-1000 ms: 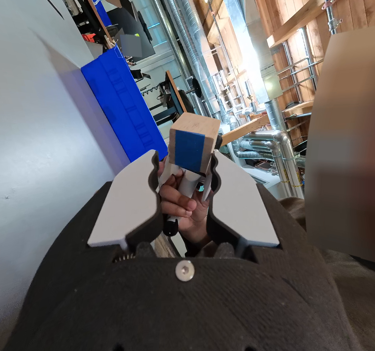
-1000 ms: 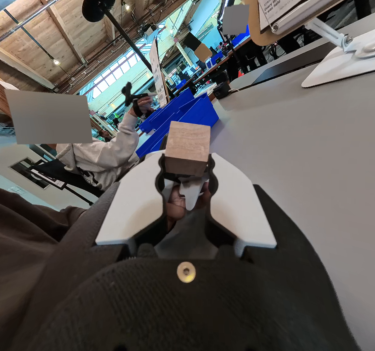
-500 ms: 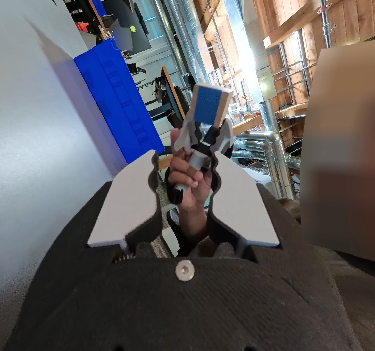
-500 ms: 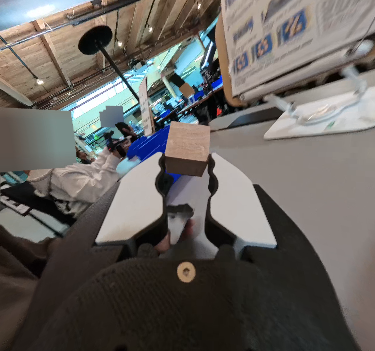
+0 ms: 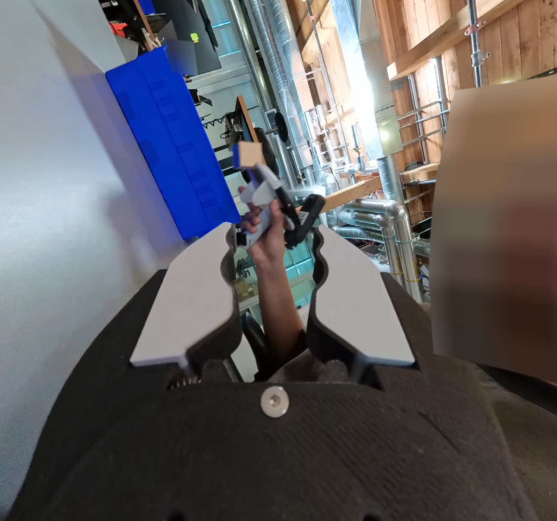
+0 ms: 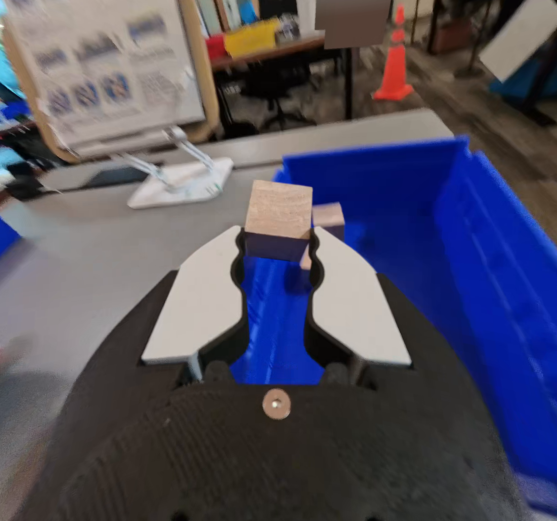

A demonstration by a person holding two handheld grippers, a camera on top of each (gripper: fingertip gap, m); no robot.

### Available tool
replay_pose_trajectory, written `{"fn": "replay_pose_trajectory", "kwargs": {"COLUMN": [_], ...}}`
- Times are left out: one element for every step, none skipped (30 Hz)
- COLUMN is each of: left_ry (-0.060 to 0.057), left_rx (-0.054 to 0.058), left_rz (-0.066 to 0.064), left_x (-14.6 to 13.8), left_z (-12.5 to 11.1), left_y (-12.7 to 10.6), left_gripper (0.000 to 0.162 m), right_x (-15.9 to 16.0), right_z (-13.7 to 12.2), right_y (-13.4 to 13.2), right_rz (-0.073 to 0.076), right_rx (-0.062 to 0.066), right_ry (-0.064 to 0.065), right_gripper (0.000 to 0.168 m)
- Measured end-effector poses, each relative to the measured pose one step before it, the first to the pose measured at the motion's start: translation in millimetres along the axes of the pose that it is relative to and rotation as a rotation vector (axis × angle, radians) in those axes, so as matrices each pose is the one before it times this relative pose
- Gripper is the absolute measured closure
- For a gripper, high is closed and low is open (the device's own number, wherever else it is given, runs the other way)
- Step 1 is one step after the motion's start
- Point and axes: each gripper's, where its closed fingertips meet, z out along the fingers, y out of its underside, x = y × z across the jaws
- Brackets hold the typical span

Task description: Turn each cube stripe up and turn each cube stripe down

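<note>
In the right wrist view my right gripper [image 6: 277, 235] is shut on a wooden cube [image 6: 278, 214], held over the blue bin [image 6: 452, 235]. The cube's blue stripe faces down and toward the camera. A second wooden cube [image 6: 327, 218] lies inside the bin just behind it. In the left wrist view my left gripper [image 5: 272, 235] is open and empty, tilted beside the grey table [image 5: 45, 205]. Farther off in that view the right gripper [image 5: 256, 171] holds the cube [image 5: 251, 155] next to the blue bin [image 5: 168, 144].
A stand with a printed sheet [image 6: 105, 54] and its white base [image 6: 180, 187] sit at the back of the grey table [image 6: 90, 265]. An orange cone [image 6: 394, 63] and other desks stand beyond. The bin's walls rise to the right.
My right gripper has carried the cube away from my left gripper and swung to over the blue bin. The stripe now faces downward. My left gripper has stayed open.
</note>
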Motion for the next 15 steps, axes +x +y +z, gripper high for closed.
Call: {"fn": "replay_pose_trajectory", "kwargs": {"left_ry": [-0.0022,-0.0012,0.0012,0.0029,0.0034,0.0031,0.0015,0.0014,0.0004,0.0004,0.0007,0.0016,0.0020,0.0019,0.0012], "left_rx": [0.0032,0.0026,0.0022,0.0007,-0.0024,-0.0055,-0.0072,-0.0066,-0.0050,-0.0027,-0.0001,0.0013,0.0015,0.0012,0.0005], "left_rz": [-0.0053,-0.0063,-0.0061,-0.0044,-0.0021,-0.0004,-0.0014,-0.0032,-0.0054,-0.0070,-0.0079,-0.0082,-0.0072,-0.0051,-0.0023], "left_x": [-1.56,-1.23,-0.71,-0.25,-0.26,-0.23,-0.61,-0.69,-0.91,-0.93,-0.78,-0.56,-0.36,-0.04,0.07], "left_z": [-0.25,0.03,0.34,0.70,1.08,1.28,1.33,1.14,0.74,0.43,0.16,-0.08,-0.13,-0.15,-0.23], "left_y": [-0.67,-0.53,-0.42,-0.36,0.01,0.44,0.83,0.96,1.19,0.98,0.60,0.32,0.19,-0.02,-0.16], "left_gripper": [0.113,0.113,0.113,0.113,0.114,0.114,0.113,0.114,0.113,0.114,0.114,0.114,0.114,0.114,0.114], "right_x": [9.13,5.87,3.21,2.50,2.31,2.51,2.39,1.50,0.60,-0.41,-0.79,-0.41,-0.13,0.62,1.05], "right_z": [1.64,2.66,3.49,3.70,3.37,3.07,2.55,2.46,2.31,2.09,1.90,1.50,1.26,0.82,0.48], "right_y": [18.02,15.39,11.78,8.26,5.39,4.62,4.35,4.85,4.98,4.68,4.30,2.88,2.07,1.40,0.95], "right_rz": [0.0020,-0.0017,-0.0069,-0.0152,-0.0249,-0.0305,-0.0300,-0.0268,-0.0177,-0.0074,0.0022,0.0089,0.0128,0.0152,0.0133], "right_rx": [-0.0551,-0.0523,-0.0505,-0.0459,-0.0355,-0.0321,-0.0272,-0.0268,-0.0266,-0.0240,-0.0218,-0.0150,-0.0111,-0.0090,-0.0066], "right_ry": [0.0275,0.0165,0.0072,0.0103,0.0146,0.0193,0.0215,0.0154,0.0097,0.0011,-0.0047,-0.0062,-0.0072,-0.0052,-0.0019], "right_gripper": [0.127,0.127,0.127,0.127,0.126,0.126,0.126,0.126,0.126,0.126,0.126,0.126,0.126,0.126,0.126]}}
